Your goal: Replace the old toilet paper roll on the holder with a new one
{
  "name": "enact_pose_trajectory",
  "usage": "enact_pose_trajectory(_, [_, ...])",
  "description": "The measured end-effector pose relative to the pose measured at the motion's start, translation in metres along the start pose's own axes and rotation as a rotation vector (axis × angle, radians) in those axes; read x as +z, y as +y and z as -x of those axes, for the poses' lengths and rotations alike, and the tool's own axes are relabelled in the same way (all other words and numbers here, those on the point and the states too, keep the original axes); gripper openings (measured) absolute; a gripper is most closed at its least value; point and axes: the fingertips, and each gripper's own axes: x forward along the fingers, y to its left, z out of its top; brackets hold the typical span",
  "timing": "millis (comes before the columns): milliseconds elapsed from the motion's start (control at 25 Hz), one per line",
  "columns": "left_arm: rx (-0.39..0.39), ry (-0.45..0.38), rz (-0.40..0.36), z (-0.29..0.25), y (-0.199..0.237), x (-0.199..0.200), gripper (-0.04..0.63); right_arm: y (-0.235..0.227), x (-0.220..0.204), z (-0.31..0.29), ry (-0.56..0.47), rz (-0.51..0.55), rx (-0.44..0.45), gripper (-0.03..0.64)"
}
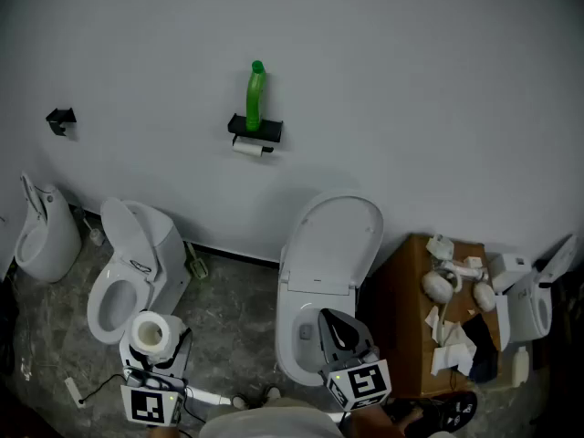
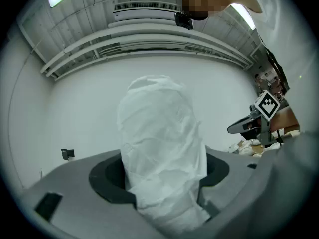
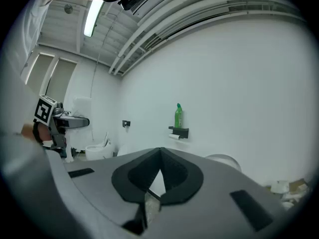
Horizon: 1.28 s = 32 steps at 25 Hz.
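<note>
My left gripper (image 2: pixel 160 176) clamps a crinkled white toilet paper roll (image 2: pixel 159 133); only the head view shows its hollow core. My right gripper (image 3: pixel 159 157) is closed, empty.

Green bottle (image 1: pixel 255 97) stands on the wall shelf (image 1: pixel 259 128).

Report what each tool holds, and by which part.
Left tool grips the roll by its curved sides, one jaw on each side. Right tool is shut, with nothing in it.

Roll (image 1: pixel 247 149) beneath wall holder (image 1: pixel 255 130), too small for detail; white clutter (image 1: pixel 453 286) on brown worktop (image 1: pixel 401 290), indistinct.
</note>
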Motion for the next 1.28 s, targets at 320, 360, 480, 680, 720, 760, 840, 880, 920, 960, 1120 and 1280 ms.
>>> enact_pose_trajectory(320, [-0.02,0.007,-0.011,-0.01,-0.015,-0.007,0.337,-0.003,-0.006,-0.006,0.008,-0.019,0.03,-0.002])
enact_pose_trajectory(360, [-0.017,0.009,-0.009,-0.012,-0.016,-0.008,0.337,-0.005,-0.008,-0.007,0.009,-0.027,0.036,-0.002])
enact_pose_trajectory(480, [-0.007,0.009,-0.034,-0.021,-0.019,-0.008,0.337,-0.01,-0.011,-0.014,0.019,-0.016,0.05,-0.002])
enact_pose_trajectory(680, [0.022,0.022,-0.139,-0.036,-0.026,-0.006,0.337,-0.013,-0.021,-0.03,0.015,0.001,0.099,0.003])
enact_pose_trajectory(720, [0.024,0.024,-0.149,-0.039,-0.027,-0.005,0.337,-0.013,-0.022,-0.034,0.014,-0.004,0.104,0.003])
enact_pose_trajectory(760, [0.027,0.025,-0.153,-0.041,-0.027,-0.004,0.337,-0.014,-0.023,-0.037,0.013,-0.006,0.11,0.007])
enact_pose_trajectory(840, [0.04,0.024,-0.148,-0.045,-0.026,-0.002,0.337,-0.012,-0.022,-0.043,0.008,0.002,0.127,0.025])
enact_pose_trajectory(880, [0.046,0.024,-0.144,-0.046,-0.026,-0.002,0.337,-0.011,-0.023,-0.046,0.007,0.007,0.138,0.045])
enact_pose_trajectory(920, [0.05,0.024,-0.141,-0.047,-0.026,-0.002,0.337,-0.011,-0.023,-0.047,0.007,0.012,0.148,0.058])
enact_pose_trajectory(960, [0.052,0.026,-0.142,-0.048,-0.026,-0.003,0.337,-0.012,-0.025,-0.049,0.01,0.013,0.153,0.065])
enact_pose_trajectory(1120, [0.059,0.054,-0.142,-0.054,-0.023,-0.011,0.337,-0.024,-0.036,-0.062,0.037,-0.01,0.143,0.082])
enact_pose_trajectory(1280, [0.059,0.067,-0.129,-0.07,-0.011,-0.024,0.337,-0.029,-0.039,-0.08,0.05,0.011,0.135,0.132])
